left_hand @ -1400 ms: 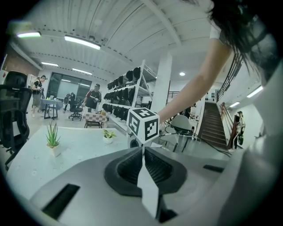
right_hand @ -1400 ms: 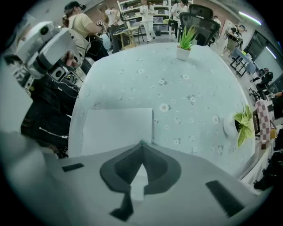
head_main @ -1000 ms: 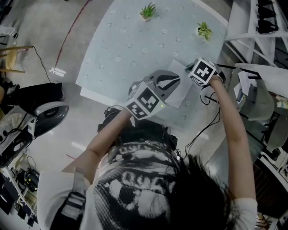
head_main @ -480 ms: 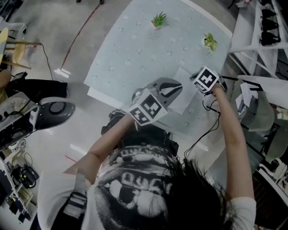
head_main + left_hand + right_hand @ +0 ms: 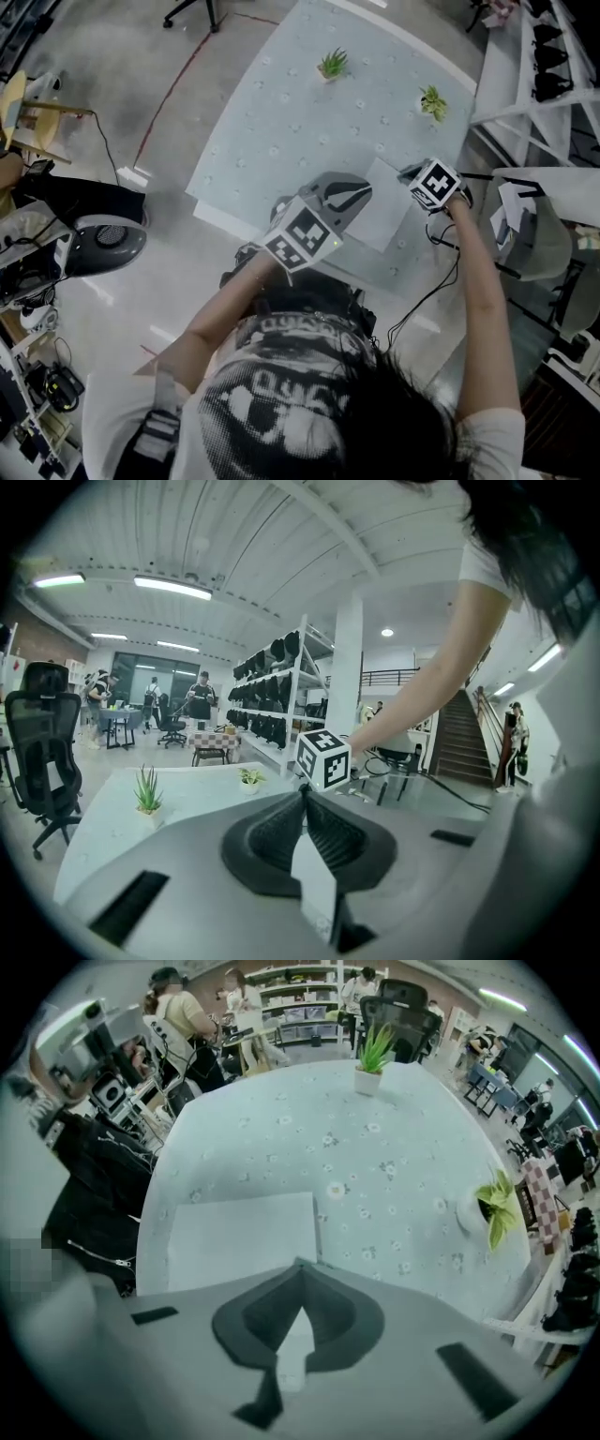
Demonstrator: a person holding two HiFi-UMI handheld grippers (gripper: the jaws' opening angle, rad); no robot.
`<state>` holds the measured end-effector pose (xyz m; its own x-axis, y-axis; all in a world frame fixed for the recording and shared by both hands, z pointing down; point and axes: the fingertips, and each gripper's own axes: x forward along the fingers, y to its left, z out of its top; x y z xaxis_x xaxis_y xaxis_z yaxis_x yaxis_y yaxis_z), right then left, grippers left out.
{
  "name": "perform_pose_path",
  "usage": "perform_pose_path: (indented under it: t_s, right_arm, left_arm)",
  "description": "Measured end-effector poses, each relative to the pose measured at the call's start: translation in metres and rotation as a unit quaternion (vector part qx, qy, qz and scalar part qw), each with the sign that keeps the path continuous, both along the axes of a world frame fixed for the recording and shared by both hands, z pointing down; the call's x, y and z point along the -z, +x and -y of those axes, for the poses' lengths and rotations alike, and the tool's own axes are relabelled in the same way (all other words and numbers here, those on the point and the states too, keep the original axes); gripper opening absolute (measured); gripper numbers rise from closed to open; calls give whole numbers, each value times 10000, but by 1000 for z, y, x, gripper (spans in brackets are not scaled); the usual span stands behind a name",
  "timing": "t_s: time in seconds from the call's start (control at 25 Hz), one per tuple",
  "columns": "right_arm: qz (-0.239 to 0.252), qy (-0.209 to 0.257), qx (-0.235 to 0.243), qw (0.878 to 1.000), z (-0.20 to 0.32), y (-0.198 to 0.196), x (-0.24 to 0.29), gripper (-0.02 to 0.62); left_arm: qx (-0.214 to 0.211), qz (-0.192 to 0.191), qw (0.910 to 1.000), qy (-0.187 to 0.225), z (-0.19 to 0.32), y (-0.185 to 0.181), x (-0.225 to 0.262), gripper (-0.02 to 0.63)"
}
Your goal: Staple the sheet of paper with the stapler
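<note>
A white sheet of paper (image 5: 380,217) lies flat near the front edge of a flower-patterned table (image 5: 300,112). The left gripper (image 5: 303,791) (jaws clenched together) hovers at the sheet's left side. The right gripper (image 5: 300,1265), also clenched, points down beside its right corner.

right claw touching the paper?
Cannot tell. In the right gripper view the shut right claw points down beside the paper edge, hiding any contact or gap; the head view shows no more.
</note>
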<state>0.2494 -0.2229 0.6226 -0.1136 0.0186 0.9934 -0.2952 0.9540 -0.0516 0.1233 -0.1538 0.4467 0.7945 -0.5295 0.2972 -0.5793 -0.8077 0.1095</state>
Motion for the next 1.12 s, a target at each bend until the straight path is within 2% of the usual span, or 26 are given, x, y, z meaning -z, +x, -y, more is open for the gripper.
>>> perform_pose_path:
  t_s: [0.12, 0.28, 0.52, 0.88, 1.12]
  right_arm:
    - [318, 181, -552, 9978, 2, 3, 12, 5]
    - [751, 454, -1185, 9891, -7, -2, 29, 5]
    - [1469, 1101, -1786, 9667, -19, -37, 66, 3]
    - [2474, 1847, -3014, 9021, -62, -90, 111, 4]
    - [2955, 1825, -3703, 8616, -102, -121, 112, 3]
  left_arm:
    - [-57, 73, 9999, 85, -3, -9, 7, 15]
    - [-231, 166, 9995, 126, -13, -17, 11, 15]
    - [-493, 135, 9987, 82, -25, -32, 10, 15]
    - [-1121, 208, 9934, 111, -44, -56, 7, 15]
    - [-1285, 245, 9914, -92, -58, -71, -10, 15]
